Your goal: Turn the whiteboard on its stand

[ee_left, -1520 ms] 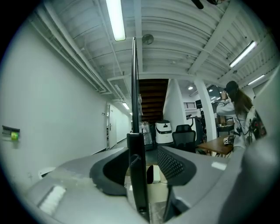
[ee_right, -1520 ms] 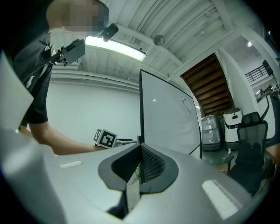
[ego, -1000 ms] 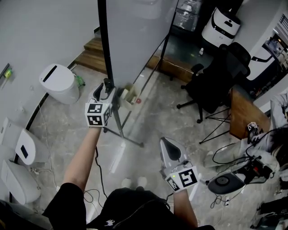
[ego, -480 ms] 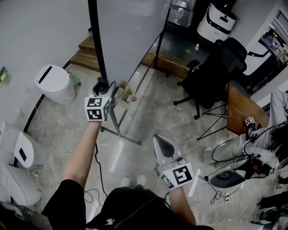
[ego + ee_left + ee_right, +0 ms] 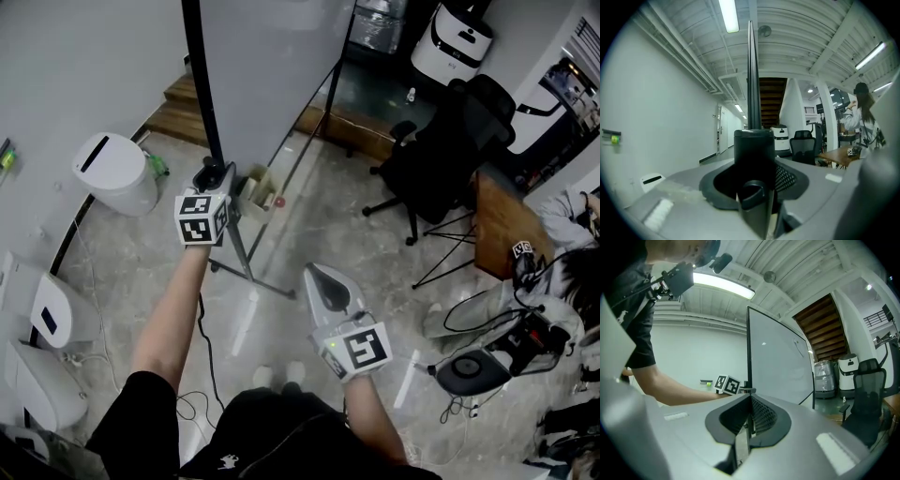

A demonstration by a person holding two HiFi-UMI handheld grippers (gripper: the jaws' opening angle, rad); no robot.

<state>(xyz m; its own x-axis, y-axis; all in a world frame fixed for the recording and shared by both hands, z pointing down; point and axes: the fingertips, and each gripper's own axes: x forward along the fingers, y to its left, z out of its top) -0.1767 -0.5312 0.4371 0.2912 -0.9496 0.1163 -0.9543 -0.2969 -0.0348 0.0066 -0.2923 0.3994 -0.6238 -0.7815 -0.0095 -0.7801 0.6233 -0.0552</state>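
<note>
Pale stone floor [image 5: 309,225], an open office space, and the whiteboard [image 5: 272,66] stands upright on its stand [image 5: 251,272], its dark frame [image 5: 202,84] edge-on to us. The left gripper [image 5: 214,178] is right up at that edge, and its jaws have just been closing: they now clamp a black knob [image 5: 753,154] at the foot of the frame, which fills the gap between them. The right gripper [image 5: 314,274] hangs well apart from the board, jaws pressed together, nothing in them.

Here's the worry. That knob looks round and smooth, so a twist could simply skid the pads around it. And if it does loosen, the panel may swing free with only one gripper anywhere near it, and that one busy on the knob. The spare gripper is too far off to steady anything. A swinging panel could carry towards the office chair [image 5: 450,150], or the light stand could shift on this hard floor, with cables [image 5: 202,328] lying beside its leg
</note>
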